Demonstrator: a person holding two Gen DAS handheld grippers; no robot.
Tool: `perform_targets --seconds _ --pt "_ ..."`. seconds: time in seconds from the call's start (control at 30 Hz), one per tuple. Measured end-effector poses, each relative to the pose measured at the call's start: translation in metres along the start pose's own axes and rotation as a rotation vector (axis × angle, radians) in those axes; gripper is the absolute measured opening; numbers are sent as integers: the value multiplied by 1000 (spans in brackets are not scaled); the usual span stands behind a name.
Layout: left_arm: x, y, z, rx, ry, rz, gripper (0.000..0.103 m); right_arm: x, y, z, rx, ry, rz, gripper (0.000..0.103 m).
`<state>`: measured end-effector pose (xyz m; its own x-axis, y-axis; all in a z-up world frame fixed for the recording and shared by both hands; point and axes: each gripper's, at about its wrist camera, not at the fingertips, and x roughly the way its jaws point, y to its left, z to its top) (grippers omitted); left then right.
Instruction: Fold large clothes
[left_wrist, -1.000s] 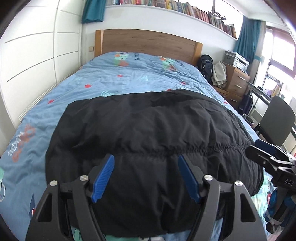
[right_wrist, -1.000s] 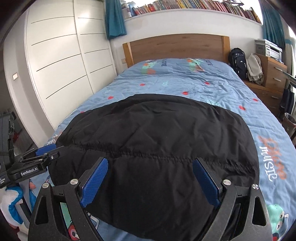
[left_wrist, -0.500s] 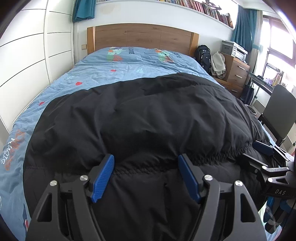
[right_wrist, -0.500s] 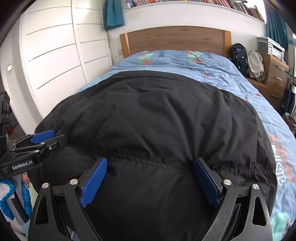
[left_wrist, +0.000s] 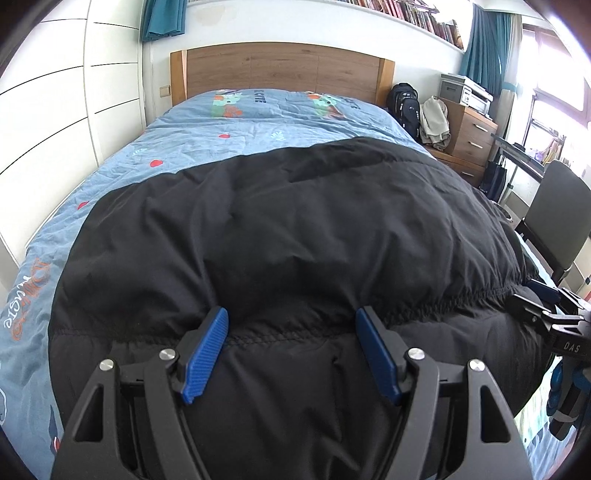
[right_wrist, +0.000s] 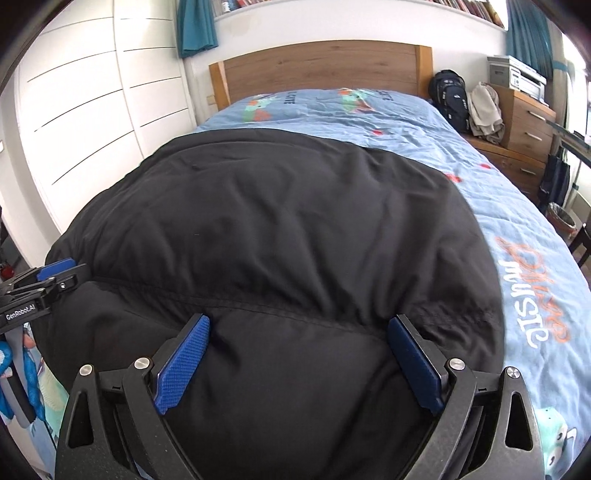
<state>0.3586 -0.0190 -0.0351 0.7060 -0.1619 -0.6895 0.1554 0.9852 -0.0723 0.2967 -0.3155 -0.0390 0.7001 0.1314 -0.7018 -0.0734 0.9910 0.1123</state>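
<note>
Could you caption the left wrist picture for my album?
Open left gripper poised over a black padded garment spread on a blue bed.

The black padded garment (left_wrist: 288, 229) fills the lower and middle frame of both views, a puffy mound blocking any low path straight ahead, while the bare blue bedspread (left_wrist: 258, 125) towards the wooden headboard (left_wrist: 284, 70) in the upper centre lies open. In the left wrist view the right gripper (left_wrist: 532, 295) crowds the right edge beside a dark chair (left_wrist: 554, 218), and the white wardrobe (left_wrist: 66, 110) walls off the upper left. In the right wrist view there's free bedspread down the right side, with the left gripper (right_wrist: 59, 273) at the left edge.
</note>
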Motion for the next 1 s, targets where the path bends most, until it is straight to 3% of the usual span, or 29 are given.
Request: perform_targets --seconds 0.2,0.4,0.6,1.0 --pt "-10 3 16 -22 -43 -11 70 -18 -1 21 21 -64 34 95" --pt "9 -6 44 8 -43 -32 71 -1 34 57 -32 -97 92 95" --pt "64 -7 75 25 65 -44 71 54 58 77 -64 1 92 96" --pt "149 14 117 -54 151 -36 75 124 33 116 21 85 70 96"
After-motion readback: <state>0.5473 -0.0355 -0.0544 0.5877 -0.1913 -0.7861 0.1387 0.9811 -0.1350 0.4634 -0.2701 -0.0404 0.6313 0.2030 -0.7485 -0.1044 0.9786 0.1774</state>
